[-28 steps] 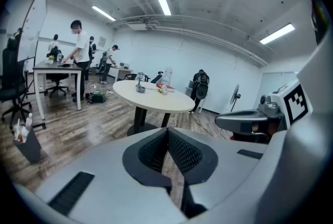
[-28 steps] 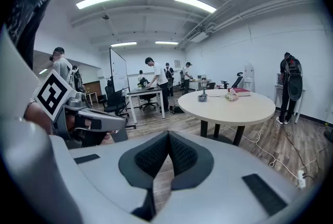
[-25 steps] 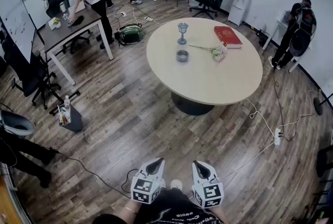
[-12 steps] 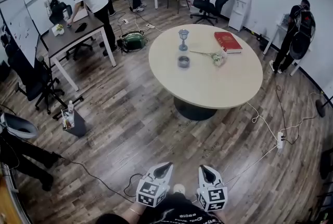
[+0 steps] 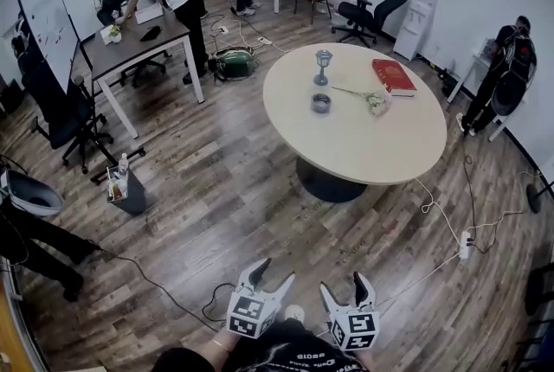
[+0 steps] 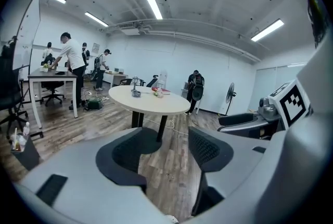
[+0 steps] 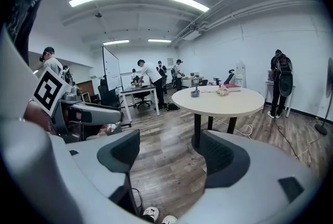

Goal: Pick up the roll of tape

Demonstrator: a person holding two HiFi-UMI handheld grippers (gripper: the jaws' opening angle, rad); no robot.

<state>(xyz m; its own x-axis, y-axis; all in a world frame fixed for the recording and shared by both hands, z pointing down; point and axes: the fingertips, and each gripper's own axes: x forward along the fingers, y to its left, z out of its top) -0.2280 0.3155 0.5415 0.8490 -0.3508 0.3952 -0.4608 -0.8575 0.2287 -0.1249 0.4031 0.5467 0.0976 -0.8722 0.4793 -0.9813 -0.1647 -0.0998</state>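
The roll of tape (image 5: 321, 103) lies flat on the round beige table (image 5: 363, 145), far ahead of both grippers, beside a metal goblet (image 5: 322, 60). It shows small and distant in the left gripper view (image 6: 136, 94) and in the right gripper view (image 7: 195, 94). My left gripper (image 5: 273, 272) and right gripper (image 5: 340, 284) are held low at the bottom of the head view, over the wooden floor. Both have just been opening, and both now stand open with only floor between their jaws. The same shows for the left gripper (image 6: 166, 147) and the right gripper (image 7: 171, 152) in their own views.
A red book (image 5: 394, 76) and a flower (image 5: 372, 99) also lie on the table. Cables (image 5: 437, 210) and a power strip (image 5: 463, 245) trail on the floor to the right. A desk (image 5: 138, 46) with a person, office chairs (image 5: 61, 115) and a small bin (image 5: 125, 189) stand at left.
Both grippers' jaws have gone from shut to open. The head view has shifted a little, with the table now slightly further right in the picture.
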